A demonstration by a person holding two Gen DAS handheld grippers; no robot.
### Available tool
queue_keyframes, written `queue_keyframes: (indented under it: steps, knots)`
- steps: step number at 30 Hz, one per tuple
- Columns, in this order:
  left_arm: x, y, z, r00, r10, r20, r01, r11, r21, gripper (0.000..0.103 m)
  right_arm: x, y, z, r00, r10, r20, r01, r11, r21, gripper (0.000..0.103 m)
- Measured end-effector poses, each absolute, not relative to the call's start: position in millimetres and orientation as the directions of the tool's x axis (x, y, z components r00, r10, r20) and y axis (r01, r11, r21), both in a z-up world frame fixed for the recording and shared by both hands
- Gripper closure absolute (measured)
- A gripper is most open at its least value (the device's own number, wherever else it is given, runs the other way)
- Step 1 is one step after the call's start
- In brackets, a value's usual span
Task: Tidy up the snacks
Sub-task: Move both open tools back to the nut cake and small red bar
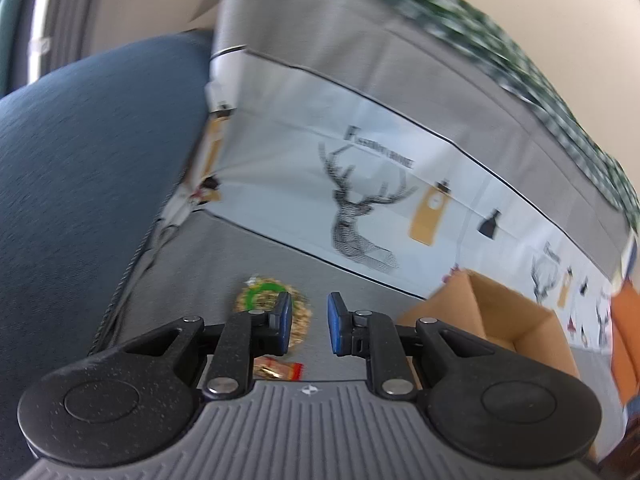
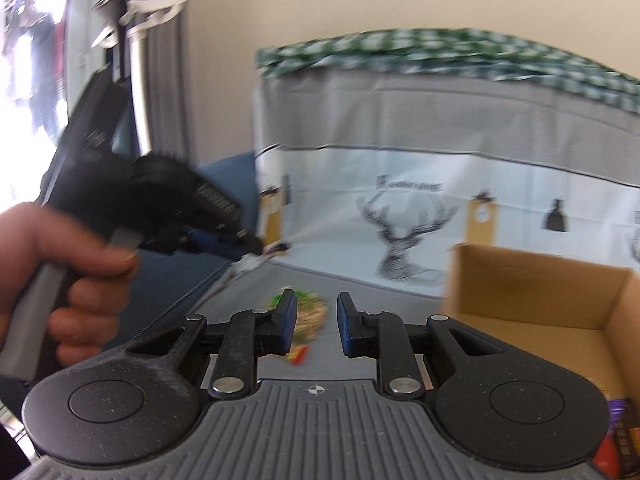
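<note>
Both the left gripper (image 1: pixel 308 322) and right gripper (image 2: pixel 317 322) hold nothing, blue pads narrowly parted; a crinkly round snack packet (image 1: pixel 276 308) lies ahead-left, an open cardboard box (image 2: pixel 540 292) right.

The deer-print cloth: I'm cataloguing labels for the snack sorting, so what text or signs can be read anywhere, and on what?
Heading above the deer on the cloth: blurred, unreadable.
Round snack pack: print too blurred.
Small red-and-gold packet: no legible text.
Cardboard box: no print visible.
</note>
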State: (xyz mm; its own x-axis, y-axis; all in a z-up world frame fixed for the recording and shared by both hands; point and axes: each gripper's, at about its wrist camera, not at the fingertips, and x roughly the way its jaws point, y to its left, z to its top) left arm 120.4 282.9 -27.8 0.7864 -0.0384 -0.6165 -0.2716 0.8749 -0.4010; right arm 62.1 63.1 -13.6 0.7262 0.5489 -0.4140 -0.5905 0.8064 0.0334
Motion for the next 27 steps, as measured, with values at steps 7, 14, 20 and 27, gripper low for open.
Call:
queue_keyframes:
  steps: [7, 14, 20, 27]
  knots:
    - [122, 309, -37, 0.768, 0.009, -0.640, -0.356, 0.837, -0.416, 0.083, 77, 113, -39, 0.673, 0.566, -0.476, -0.631, 0.776, 0.032, 0.080]
    - [124, 319, -42, 0.759, 0.052, -0.648, -0.412, 0.810, -0.417, 0.083, 122, 154, -69, 0.681, 0.494, -0.540, -0.588, 0.809, -0.001, 0.077]
    - [126, 321, -46, 0.760, 0.052, -0.648, -0.427, 0.792, -0.437, 0.083, 159, 178, -107, 0.655, 0.425, -0.624, -0.526, 0.850, 0.026, 0.034]
    - [131, 316, -46, 0.765, 0.038, -0.643, -0.410, 0.799, -0.440, 0.083, 185, 190, -140, 0.618, 0.381, -0.688, -0.463, 0.883, 0.073, 0.020]
